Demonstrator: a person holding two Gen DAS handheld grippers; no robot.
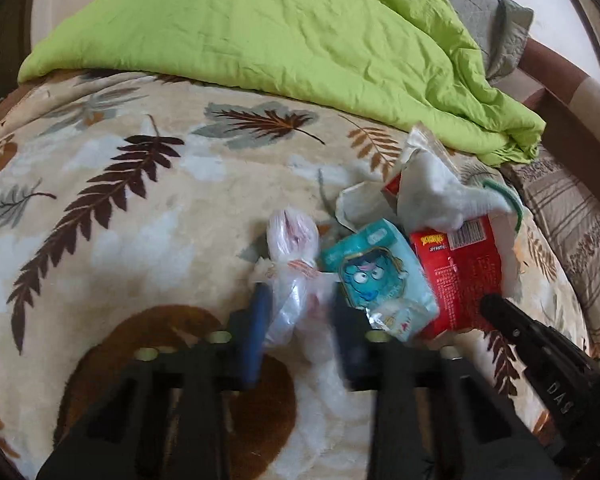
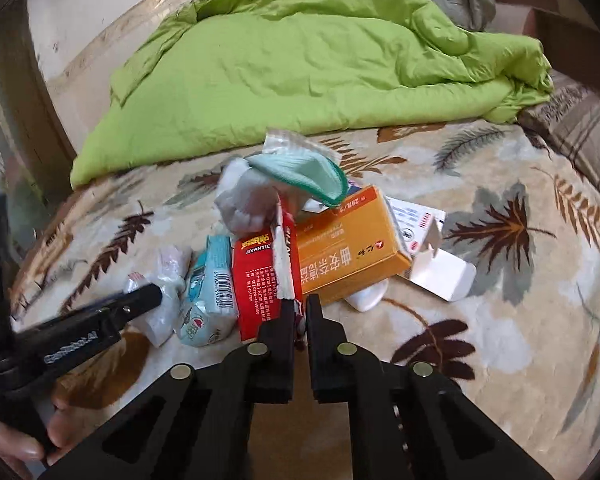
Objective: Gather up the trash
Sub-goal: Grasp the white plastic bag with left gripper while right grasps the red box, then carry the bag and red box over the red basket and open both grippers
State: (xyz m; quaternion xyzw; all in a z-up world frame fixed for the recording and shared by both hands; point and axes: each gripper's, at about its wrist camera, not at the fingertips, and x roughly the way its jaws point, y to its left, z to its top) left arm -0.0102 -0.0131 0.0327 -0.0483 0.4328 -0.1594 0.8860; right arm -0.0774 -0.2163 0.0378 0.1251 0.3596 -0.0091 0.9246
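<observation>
Left gripper straddles a clear plastic bag; right gripper pinches the red box.

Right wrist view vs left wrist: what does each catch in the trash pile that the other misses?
Only the right wrist view shows the orange box, the white carton behind it, and the right gripper shut on the red packet's torn edge.

Only the left wrist view shows the left gripper straddling the clear plastic bag, with the fingers blurred.

Both show the red packet, the teal tissue pack, the plastic bag, the white crumpled cloth with green trim, the green quilt and the leaf-print blanket.
</observation>
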